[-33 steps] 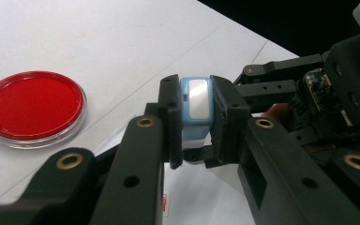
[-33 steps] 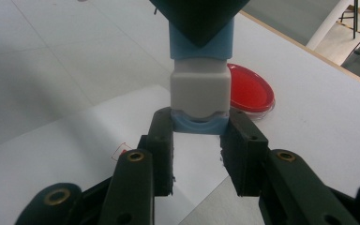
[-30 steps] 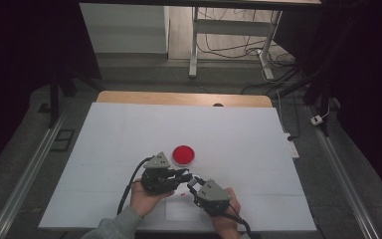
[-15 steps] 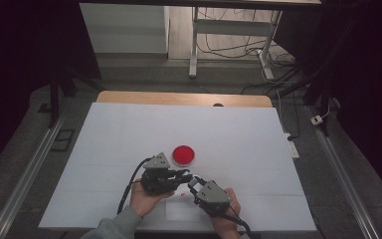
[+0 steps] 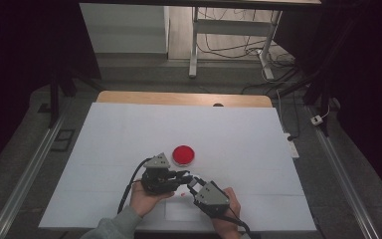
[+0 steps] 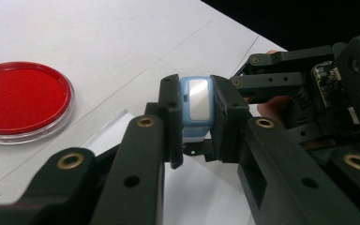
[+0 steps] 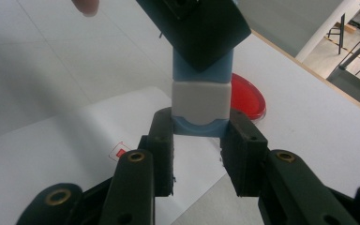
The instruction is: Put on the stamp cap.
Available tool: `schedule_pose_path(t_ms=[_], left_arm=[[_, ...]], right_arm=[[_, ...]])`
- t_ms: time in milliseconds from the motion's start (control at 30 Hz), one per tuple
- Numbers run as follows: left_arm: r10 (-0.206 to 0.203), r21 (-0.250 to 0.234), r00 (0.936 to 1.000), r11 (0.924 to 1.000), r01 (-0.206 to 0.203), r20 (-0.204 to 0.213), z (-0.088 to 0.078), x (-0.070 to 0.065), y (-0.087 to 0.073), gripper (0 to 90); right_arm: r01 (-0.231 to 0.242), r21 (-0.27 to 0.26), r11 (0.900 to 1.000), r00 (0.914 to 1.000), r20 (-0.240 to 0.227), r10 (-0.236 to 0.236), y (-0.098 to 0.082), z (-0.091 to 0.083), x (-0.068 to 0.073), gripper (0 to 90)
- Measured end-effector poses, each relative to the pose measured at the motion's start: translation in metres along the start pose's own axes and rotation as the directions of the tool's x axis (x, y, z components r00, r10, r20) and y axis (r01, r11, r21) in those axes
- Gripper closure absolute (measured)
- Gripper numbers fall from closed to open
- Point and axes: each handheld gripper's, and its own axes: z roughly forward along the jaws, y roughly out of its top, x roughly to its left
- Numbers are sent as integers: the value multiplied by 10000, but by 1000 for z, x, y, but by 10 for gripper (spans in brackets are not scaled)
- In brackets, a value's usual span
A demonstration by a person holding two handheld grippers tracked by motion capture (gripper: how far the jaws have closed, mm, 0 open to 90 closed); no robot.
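High view puts our two grippers meeting at the near middle of the white table (image 5: 129,129), the left gripper (image 5: 183,175) and right gripper (image 5: 193,183) nose to nose, with the red dish (image 5: 183,155) just beyond them. We hold a small blue and white block (image 6: 197,108) between us: our left jaws are clamped on one end, and our right jaws are closed on its other, blue end (image 7: 200,125), above a sheet of paper (image 7: 98,136).
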Motion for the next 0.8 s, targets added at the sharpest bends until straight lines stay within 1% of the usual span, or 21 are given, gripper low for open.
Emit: schedule_pose_path(t_ms=[100, 200, 600, 700, 800], left_arm=[[-67, -16, 9999, 10000, 67, 82, 0, 1, 0, 763], [-76, 21, 10000, 10000, 76, -16, 1, 1, -1, 762], [30, 39, 9999, 10000, -29, -103, -1, 1, 0, 761], [70, 65, 9999, 10000, -69, -88, -1, 0, 1, 761], [136, 71, 9999, 9999, -136, -74, -2, 0, 2, 761]], right_arm=[[5, -83, 10000, 10000, 9, -5, 0, -1, 0, 653], [-7, -38, 10000, 10000, -82, 6, -1, 1, -1, 652], [-22, 188, 9998, 9997, -251, 27, -3, 3, -3, 647], [-300, 142, 9994, 9982, -523, 307, -3, 3, -5, 636], [-822, 122, 9965, 9927, -871, 829, -5, 3, -11, 597]])
